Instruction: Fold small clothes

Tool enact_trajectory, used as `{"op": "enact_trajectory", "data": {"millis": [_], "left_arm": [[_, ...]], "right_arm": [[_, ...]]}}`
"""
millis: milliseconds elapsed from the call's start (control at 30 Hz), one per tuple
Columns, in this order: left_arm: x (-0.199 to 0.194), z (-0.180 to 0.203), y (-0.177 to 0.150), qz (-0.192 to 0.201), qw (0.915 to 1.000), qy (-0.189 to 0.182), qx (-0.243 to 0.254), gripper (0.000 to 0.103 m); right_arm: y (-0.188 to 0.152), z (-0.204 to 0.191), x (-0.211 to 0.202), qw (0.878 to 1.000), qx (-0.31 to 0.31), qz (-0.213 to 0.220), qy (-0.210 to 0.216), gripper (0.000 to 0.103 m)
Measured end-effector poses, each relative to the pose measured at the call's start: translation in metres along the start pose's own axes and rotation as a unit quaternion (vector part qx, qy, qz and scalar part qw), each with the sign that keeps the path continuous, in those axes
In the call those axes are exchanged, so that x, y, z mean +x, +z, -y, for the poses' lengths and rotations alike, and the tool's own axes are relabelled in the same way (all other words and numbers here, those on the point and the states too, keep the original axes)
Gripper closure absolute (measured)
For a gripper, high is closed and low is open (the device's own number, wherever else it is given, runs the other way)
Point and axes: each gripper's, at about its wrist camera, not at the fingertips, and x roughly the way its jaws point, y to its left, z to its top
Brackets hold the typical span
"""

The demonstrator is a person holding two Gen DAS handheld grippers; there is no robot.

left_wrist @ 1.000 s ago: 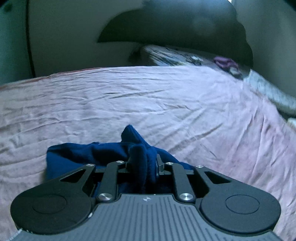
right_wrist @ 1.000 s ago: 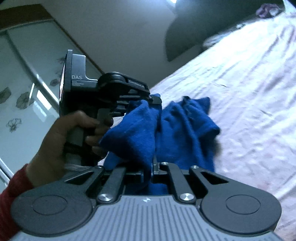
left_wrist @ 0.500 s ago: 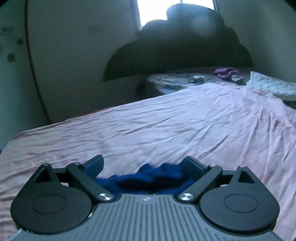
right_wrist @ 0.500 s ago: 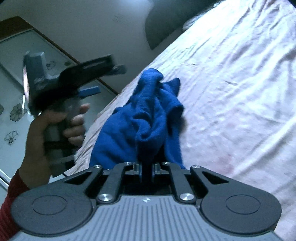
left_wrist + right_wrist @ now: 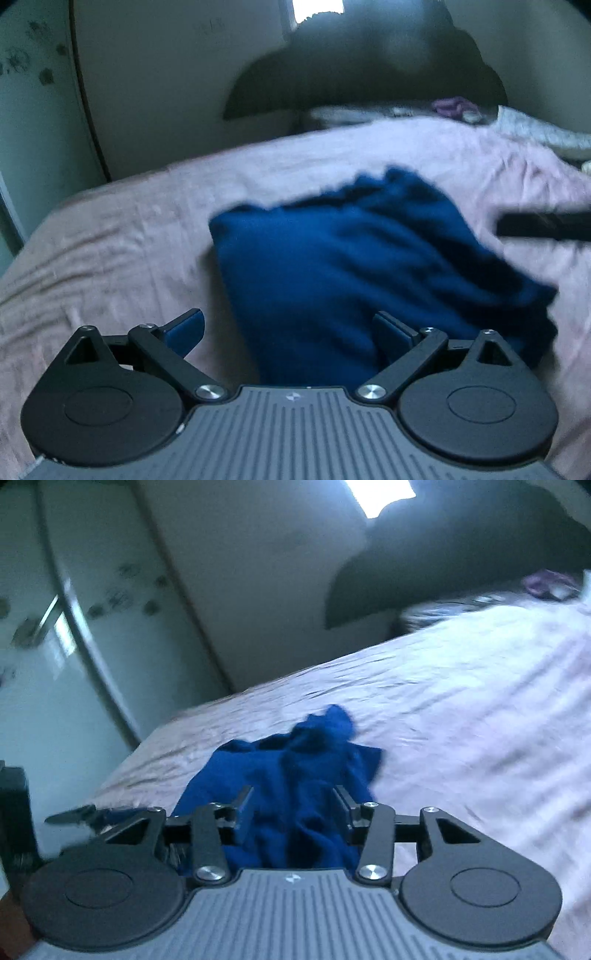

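Both claws have just let go: the left claw [image 5: 288, 328] stands spread wide, the right claw [image 5: 291, 805] has just been opening. The blue cloth [image 5: 369, 273] lies bunched on the bed [image 5: 122, 251] just ahead of both, touching no pad. Still crumpled, it likely needs a fresh grip before folding.

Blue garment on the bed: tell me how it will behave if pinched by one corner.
The blue garment lies rumpled in soft folds on the pink sheet, so it would likely hang limp. It looks light and fuzzy, probably not slippery.

Ahead of me a wrinkled pale pink bedsheet [image 5: 129, 236] covers the bed. Beyond it stands a dark scalloped headboard [image 5: 369, 74], with a crumpled purple cloth [image 5: 452, 105] below it. Frosted flower-patterned wardrobe doors [image 5: 55, 627] stand leftward.
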Motion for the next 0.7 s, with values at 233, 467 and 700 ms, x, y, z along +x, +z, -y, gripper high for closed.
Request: {"op": "enact_trajectory", "data": {"millis": [233,467,700], "left_arm": [[0.001,-0.012,-0.011,-0.012,0.9992,-0.011,-0.036,0.004],[0.002,-0.011,0.006,0.005,0.9988,-0.003,-0.048,0.004],[0.015,0.002,0.003,-0.010,0.9994,-0.002,-0.033,0.002]], "right_arm": [[-0.015,0.013,0.040,0.997,-0.010,-0.078,-0.024,0.056],[0.033,0.001,0.046,0.997,-0.057,-0.036,-0.034,0.054],[0.056,-0.002,0.129,0.984,-0.113,-0.130,-0.040,0.054]]}}
